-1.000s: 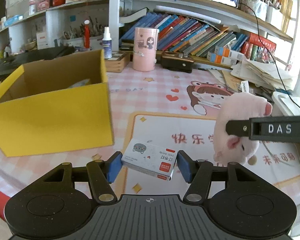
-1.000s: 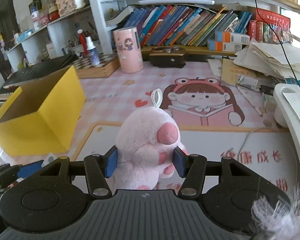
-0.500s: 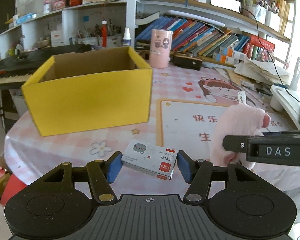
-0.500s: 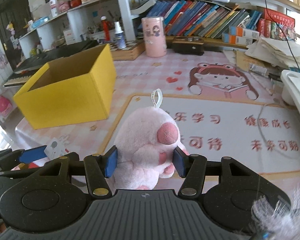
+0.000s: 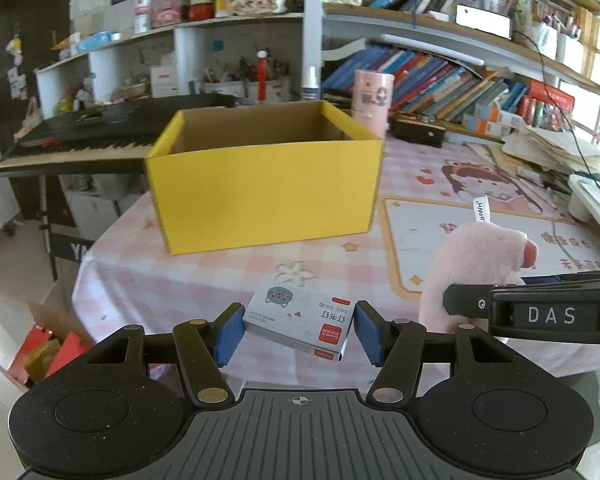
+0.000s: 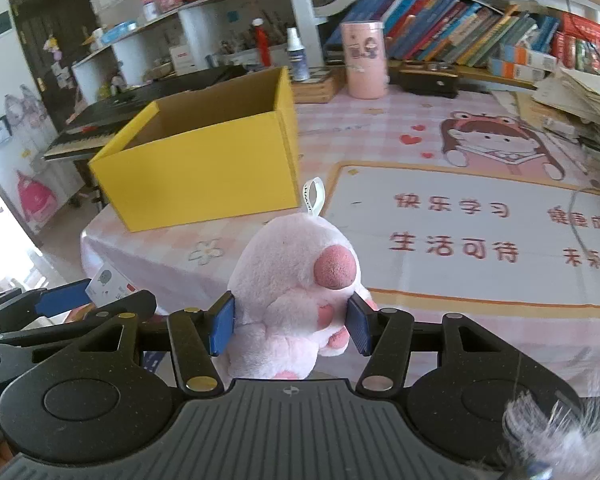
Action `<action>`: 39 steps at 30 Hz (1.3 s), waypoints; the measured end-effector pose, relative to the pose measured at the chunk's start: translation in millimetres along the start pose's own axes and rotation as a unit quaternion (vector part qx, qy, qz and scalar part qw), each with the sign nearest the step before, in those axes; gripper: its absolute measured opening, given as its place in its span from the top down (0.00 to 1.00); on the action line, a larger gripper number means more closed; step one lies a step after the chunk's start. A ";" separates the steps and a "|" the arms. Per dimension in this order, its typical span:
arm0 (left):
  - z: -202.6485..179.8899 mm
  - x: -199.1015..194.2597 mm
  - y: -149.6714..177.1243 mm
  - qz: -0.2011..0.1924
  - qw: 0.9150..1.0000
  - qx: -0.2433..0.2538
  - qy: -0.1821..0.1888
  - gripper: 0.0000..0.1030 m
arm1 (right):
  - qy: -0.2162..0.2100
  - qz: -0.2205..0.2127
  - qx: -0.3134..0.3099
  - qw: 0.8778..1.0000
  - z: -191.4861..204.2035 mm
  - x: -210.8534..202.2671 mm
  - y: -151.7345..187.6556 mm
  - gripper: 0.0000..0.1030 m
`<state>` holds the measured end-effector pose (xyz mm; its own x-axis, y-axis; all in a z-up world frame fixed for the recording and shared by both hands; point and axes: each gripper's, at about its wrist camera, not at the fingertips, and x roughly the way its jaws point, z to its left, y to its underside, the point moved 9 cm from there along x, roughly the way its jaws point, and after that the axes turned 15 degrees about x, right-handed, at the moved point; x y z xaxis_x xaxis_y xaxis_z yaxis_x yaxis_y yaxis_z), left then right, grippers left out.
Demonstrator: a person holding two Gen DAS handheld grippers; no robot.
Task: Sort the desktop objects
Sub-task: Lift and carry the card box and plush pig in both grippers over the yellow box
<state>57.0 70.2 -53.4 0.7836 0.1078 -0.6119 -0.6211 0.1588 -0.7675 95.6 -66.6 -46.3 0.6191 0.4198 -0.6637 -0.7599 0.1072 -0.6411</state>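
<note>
My left gripper (image 5: 298, 330) is shut on a small white staple box (image 5: 300, 320) with a grey cat and a red label, held in the air near the table's front edge. My right gripper (image 6: 290, 328) is shut on a pink plush pig (image 6: 296, 288) with a white loop tag. In the left wrist view the pig (image 5: 476, 268) and the right gripper show at the right. An open yellow cardboard box (image 5: 264, 192) stands on the table beyond both grippers, also in the right wrist view as the yellow box (image 6: 204, 168). Its inside is hidden from here.
A pink checked tablecloth (image 5: 204, 276) with a cartoon mat (image 6: 480, 224) covers the table. A pink cylinder (image 6: 364, 60), a dark case (image 6: 428, 78), books and paper stacks (image 5: 548, 148) line the back. A keyboard (image 5: 100, 136) stands left, off the table.
Both grippers have drawn back toward the table's front edge with their loads. The yellow box now lies farther ahead and more central; the table edge and floor have come into view.
</note>
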 end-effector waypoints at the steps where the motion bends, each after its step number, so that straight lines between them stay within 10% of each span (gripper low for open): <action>1: 3.4 -1.9 1.6 0.000 1.000 -0.003 -0.003 0.43 | -0.003 0.002 -0.003 1.000 4.6 0.4 2.0 0.48; 39: 69.4 -14.9 -5.9 -0.033 0.997 -0.047 -0.045 0.43 | -0.051 -0.005 -0.092 0.994 88.4 11.8 -0.3 0.48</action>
<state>50.0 135.7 -26.5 0.8185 0.1879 -0.5430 -0.5633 0.0761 -0.8228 85.6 18.0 -19.8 0.5959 0.5095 -0.6207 -0.6993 -0.0508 -0.7130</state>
